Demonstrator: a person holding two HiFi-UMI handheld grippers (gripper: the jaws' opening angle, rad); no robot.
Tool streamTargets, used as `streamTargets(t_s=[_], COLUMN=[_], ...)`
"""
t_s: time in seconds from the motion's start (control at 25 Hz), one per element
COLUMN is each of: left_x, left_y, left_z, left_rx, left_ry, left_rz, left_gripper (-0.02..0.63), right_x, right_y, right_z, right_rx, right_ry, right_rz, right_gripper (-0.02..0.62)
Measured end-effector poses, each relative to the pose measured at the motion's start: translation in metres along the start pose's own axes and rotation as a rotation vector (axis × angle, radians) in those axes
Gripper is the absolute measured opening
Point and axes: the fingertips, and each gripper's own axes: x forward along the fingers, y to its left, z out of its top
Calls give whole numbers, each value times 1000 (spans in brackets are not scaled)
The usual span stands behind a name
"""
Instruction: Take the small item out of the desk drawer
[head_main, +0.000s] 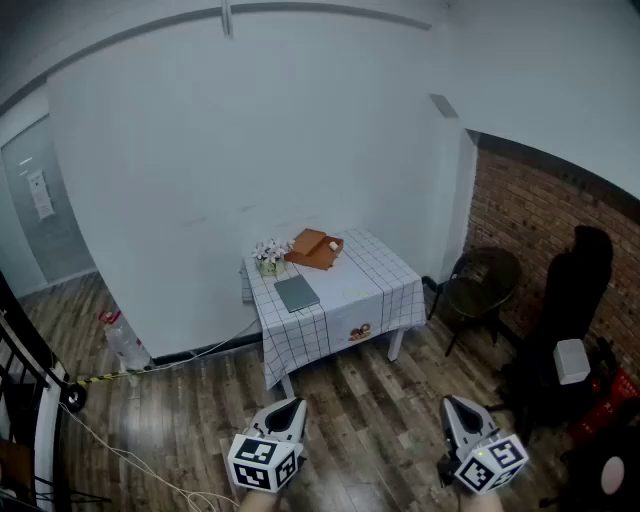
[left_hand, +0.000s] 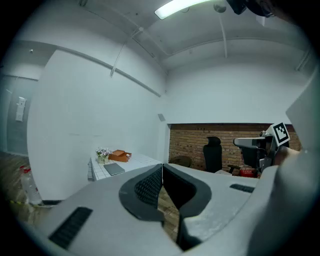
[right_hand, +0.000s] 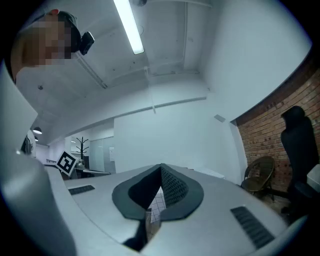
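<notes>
Fingers clenched, nothing between them, on left gripper and right gripper alike. Hovering over wood floor, well apart from checkered surface.

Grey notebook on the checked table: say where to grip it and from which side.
The grey notebook lies flat near the front edge of the table, so probably pinch its thin near edge, coming in low from that front side.

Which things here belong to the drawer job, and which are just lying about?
Job: orange-brown wooden box; small white item at its right end; white checked-cloth table.
Lying about: flat grey notebook; pot of pale flowers; round wicker chair; black office chair.
</notes>
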Motion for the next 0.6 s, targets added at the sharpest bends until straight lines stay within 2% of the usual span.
streamTargets(t_s=[0.2,0.4,0.6], left_x=[4,6,6], left_y=[-14,-30,-41], left_z=[5,7,-4], left_rx=[14,36,25], left_ry=[2,-2,4], left_rz=[16,30,58], left_gripper=[12,12,12], right_x=[-10,-20,-34], right_y=[-12,-28,-45], right_z=[8,-1,-8], right_rx=[-5,-7,-4], right_ry=[-5,6,23], right_rz=[4,5,-3], right_gripper=[-5,-5,-5])
